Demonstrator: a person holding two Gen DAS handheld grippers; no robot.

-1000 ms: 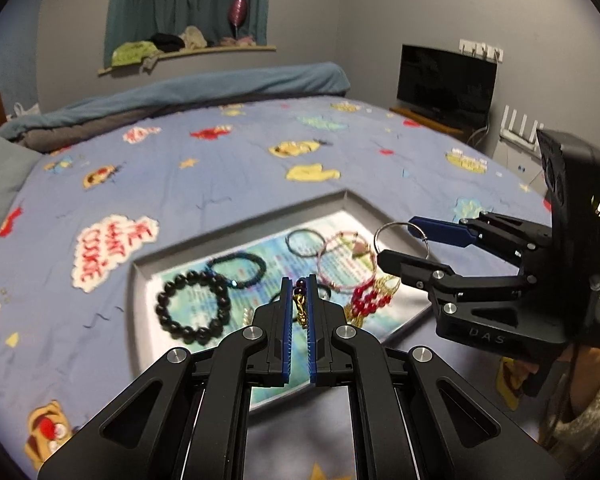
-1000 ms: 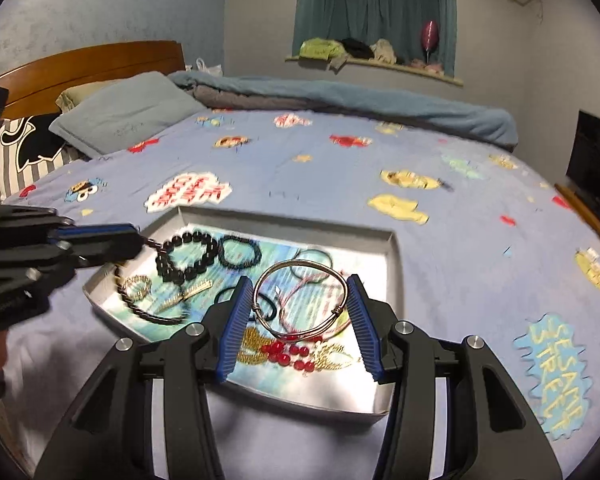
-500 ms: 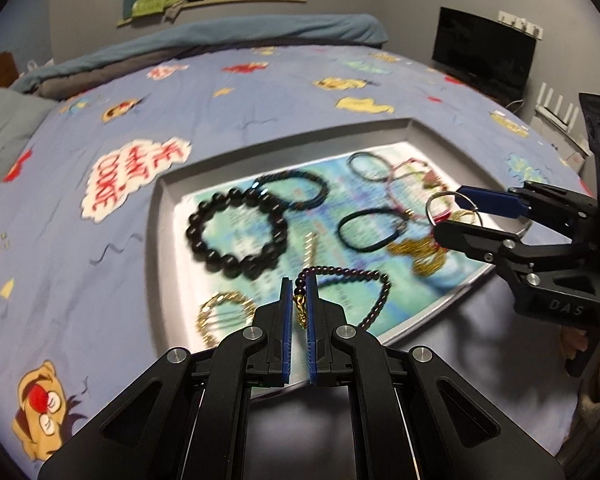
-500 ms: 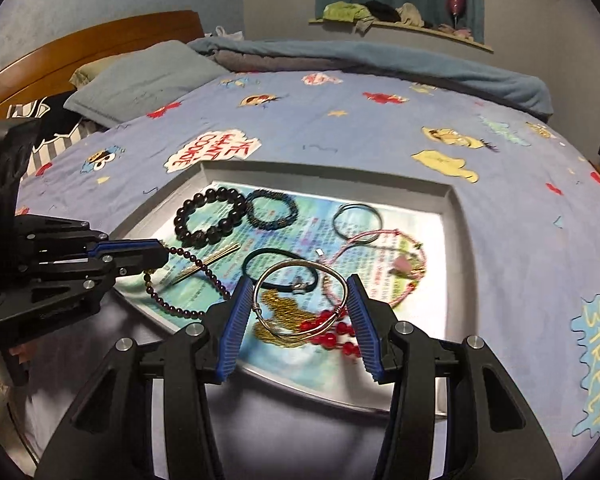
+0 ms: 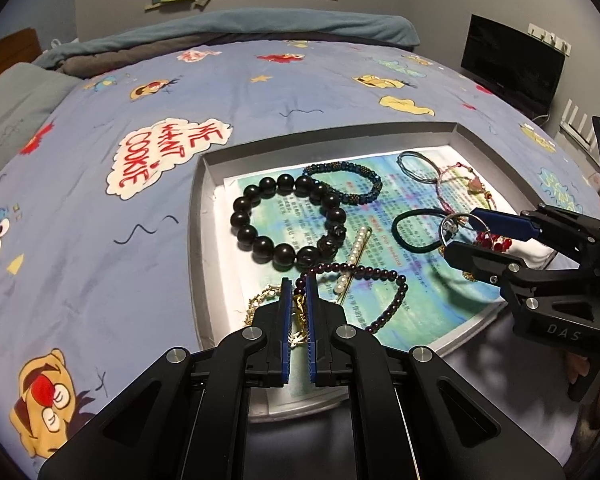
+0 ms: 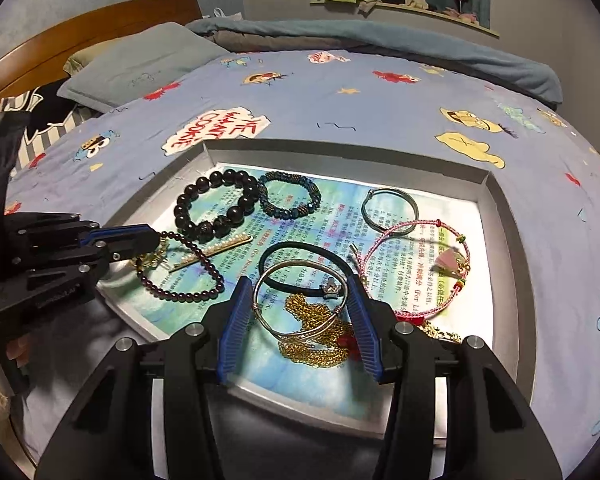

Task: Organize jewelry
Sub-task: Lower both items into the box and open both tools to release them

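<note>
A grey tray (image 5: pixel 198 216) (image 6: pixel 516 240) lined with printed paper lies on the bed and holds several bracelets. My left gripper (image 5: pixel 299 286) (image 6: pixel 150 242) is shut on a dark garnet bead bracelet (image 5: pixel 384 280) (image 6: pixel 180 292) with a gold charm; most of its loop rests on the tray's near left part. My right gripper (image 6: pixel 300 292) (image 5: pixel 462 232) is shut on a silver bangle (image 6: pixel 296 300) (image 5: pixel 450 226), held low over a gold chain (image 6: pixel 316 336) and a black hair tie (image 6: pixel 296 252).
In the tray lie a large black bead bracelet (image 5: pixel 284 220), a blue-black beaded bracelet (image 5: pixel 348 184), a pearl hair clip (image 5: pixel 354 260), a grey bangle (image 6: pixel 390 210), a pink cord bracelet (image 6: pixel 416 268) and red beads (image 5: pixel 496 242). Pillows (image 6: pixel 140 64) and a TV (image 5: pixel 508 64) stand beyond.
Both grippers have come down and closer over the tray, each keeping its bracelet. The garnet bracelet's loop now lies on the tray paper; the silver bangle hangs lower over the gold chain.
</note>
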